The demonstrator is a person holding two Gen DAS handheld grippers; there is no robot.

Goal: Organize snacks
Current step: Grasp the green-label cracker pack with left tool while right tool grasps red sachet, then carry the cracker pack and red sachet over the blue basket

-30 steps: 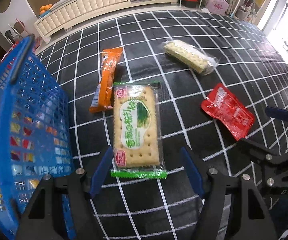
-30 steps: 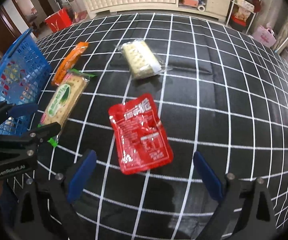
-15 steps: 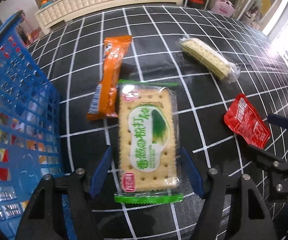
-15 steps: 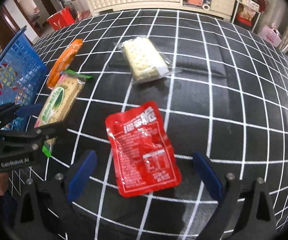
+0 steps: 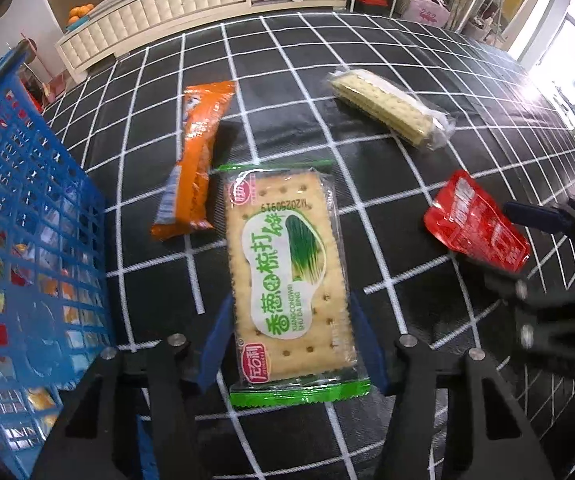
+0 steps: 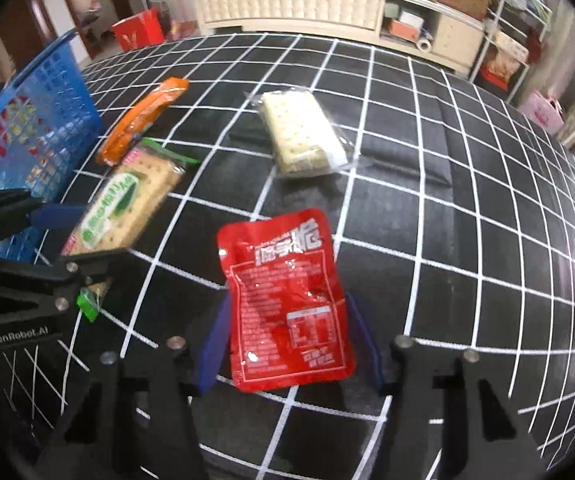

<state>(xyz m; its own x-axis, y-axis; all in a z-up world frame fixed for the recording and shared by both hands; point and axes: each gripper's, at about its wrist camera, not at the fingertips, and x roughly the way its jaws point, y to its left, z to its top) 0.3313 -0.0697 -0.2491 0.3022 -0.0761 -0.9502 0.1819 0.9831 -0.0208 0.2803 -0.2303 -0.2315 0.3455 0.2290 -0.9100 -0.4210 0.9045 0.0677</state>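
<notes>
Both pairs of jaws are closing, each around a packet lying flat on the black grid-patterned cloth (image 5: 467, 92). Between the blue pads of the left gripper (image 5: 292, 344) lies the green scallion cracker packet (image 5: 287, 276); the pads sit right at its long edges, though whether they already press it I cannot tell. The right gripper (image 6: 287, 344) brackets the red pouch (image 6: 287, 300) the same way, pads just beside its lower edges and not clearly biting yet.

Judging by how things lie, the sorting is partly done. The largest thing here, the blue plastic basket (image 5: 27, 184), stands at the cloth's left edge, just beside the left gripper. Through its lattice wall show many small patches of colour: red, yellow and orange wrappers, so it seems already to hold a good share of snacks. How many, or which kinds, the mesh hides.

Four packets are left out on the cloth. After the cracker packet comes the clear-wrapped stack of plain crackers (image 5: 387, 108), well apart toward the far side. Next is the orange snack bar (image 5: 195, 160), touching the green packet's upper left corner and nearest the basket. The red pouch is smallest.
</notes>
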